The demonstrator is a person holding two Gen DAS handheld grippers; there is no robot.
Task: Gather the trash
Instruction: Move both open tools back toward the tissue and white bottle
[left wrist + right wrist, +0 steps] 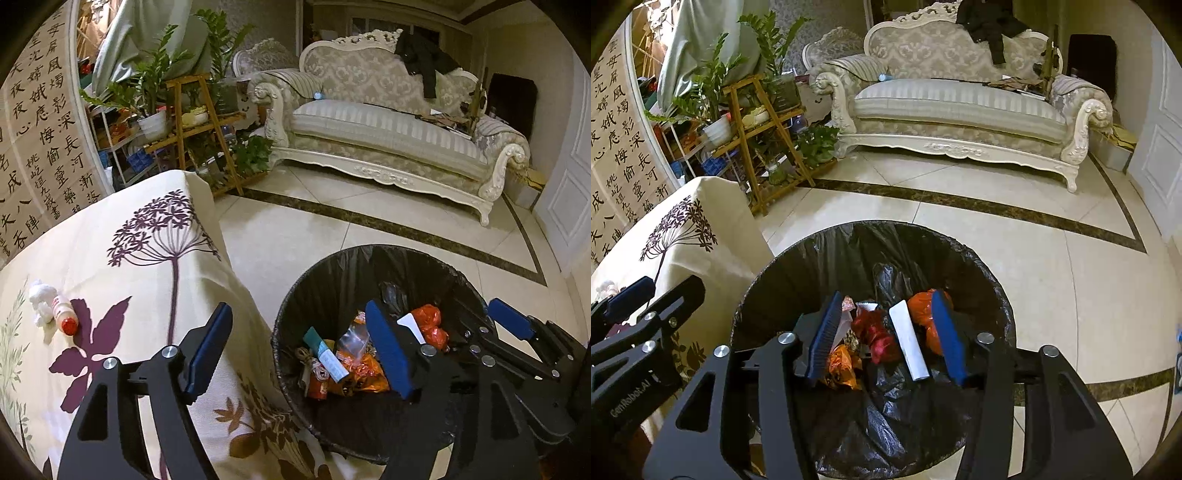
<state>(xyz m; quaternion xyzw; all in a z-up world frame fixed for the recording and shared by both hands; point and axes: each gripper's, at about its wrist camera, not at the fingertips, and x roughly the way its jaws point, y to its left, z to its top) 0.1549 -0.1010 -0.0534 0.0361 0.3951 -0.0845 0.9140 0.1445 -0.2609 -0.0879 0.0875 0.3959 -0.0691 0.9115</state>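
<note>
White crumpled tissue (40, 300) and small red-capped plastic bottle (63, 314) on the floral tablecloth (147, 280) left of the black-lined round bin (332, 273), left gripper (299, 349) spread wide over its near-left rim, right gripper (886, 336) parted above the wrappers inside, white tube (908, 345) between its fingers.

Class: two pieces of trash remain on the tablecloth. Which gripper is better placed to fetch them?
Left. The left gripper, open, sits nearer the small bottle and tissue wad; the right gripper hangs over the bin.

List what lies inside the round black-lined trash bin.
Black-lined trash bin: orange wrappers, red bag, white tube, teal-white box. Gripper fingers cover the rest.
</note>
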